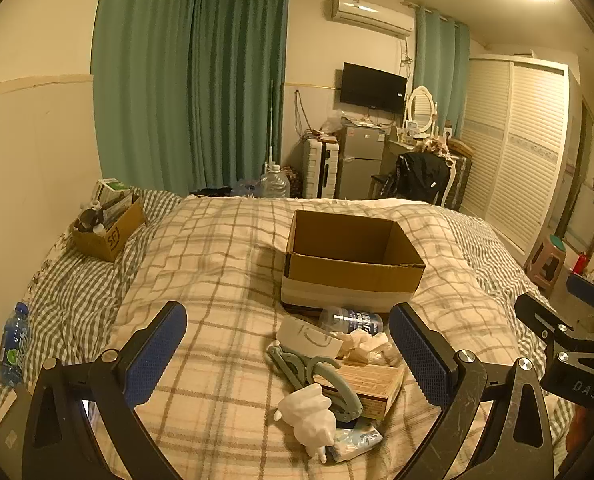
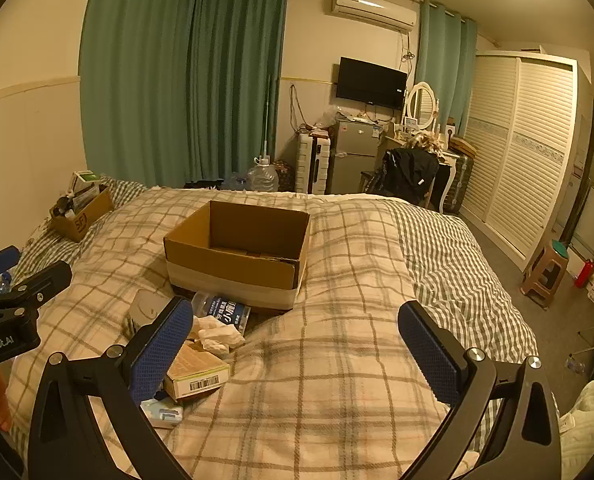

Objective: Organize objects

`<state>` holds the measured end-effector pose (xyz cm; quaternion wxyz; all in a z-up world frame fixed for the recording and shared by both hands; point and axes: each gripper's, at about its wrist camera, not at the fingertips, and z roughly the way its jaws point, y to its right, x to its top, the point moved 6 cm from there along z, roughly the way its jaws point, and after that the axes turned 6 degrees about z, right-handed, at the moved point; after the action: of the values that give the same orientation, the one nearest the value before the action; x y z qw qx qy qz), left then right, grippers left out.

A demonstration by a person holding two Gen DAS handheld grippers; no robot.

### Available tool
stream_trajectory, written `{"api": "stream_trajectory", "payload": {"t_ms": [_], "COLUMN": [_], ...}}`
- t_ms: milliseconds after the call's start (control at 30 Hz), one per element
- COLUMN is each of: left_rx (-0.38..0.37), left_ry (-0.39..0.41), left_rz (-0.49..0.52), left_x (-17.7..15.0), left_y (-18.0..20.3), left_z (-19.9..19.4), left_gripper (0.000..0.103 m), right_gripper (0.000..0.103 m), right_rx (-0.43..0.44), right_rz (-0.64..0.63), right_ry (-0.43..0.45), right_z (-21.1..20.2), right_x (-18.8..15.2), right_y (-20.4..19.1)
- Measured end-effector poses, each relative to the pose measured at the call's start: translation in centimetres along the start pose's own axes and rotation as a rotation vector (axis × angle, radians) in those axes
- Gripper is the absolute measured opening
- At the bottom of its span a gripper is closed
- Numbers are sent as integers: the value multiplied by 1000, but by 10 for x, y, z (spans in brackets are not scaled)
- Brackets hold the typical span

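Note:
An open cardboard box (image 1: 353, 264) (image 2: 237, 256) sits on the plaid bed cover, and what little of its inside shows holds nothing. In front of it lies a small pile: a white figurine (image 1: 309, 416), a grey-green folding hanger (image 1: 317, 376), a flat brown carton (image 1: 377, 388) (image 2: 197, 372), crumpled tissue (image 1: 367, 346) (image 2: 219, 334), a blue-labelled packet (image 1: 353, 320) (image 2: 223, 310) and a white pouch (image 1: 357, 440) (image 2: 163, 412). My left gripper (image 1: 289, 356) hangs open above the pile. To the pile's right my right gripper (image 2: 297, 348) hangs open over bare cover.
A second, smaller carton (image 1: 109, 228) (image 2: 81, 216) full of items stands at the bed's far left. A water bottle (image 1: 13, 348) lies near the left edge. Beyond the bed are a fridge (image 1: 361, 164), a chair with a black jacket (image 1: 417, 176) and a stool (image 2: 545, 272).

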<state>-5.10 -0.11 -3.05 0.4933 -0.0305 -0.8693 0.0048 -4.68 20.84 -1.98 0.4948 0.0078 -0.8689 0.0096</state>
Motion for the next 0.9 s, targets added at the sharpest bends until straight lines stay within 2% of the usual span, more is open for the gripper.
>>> {"api": "stream_trajectory", "payload": {"t_ms": [900], "left_rx": [28], "left_ry": [-1], "left_rz": [-13], "left_x": [0], "left_y": [-6], "left_z": [-1], "left_gripper": [103], "right_gripper": [103], "right_rx": [9], "right_rz": [-8], "right_ry": [-6], "right_z": [3], "right_x": [-1], "right_y": [-4]}}
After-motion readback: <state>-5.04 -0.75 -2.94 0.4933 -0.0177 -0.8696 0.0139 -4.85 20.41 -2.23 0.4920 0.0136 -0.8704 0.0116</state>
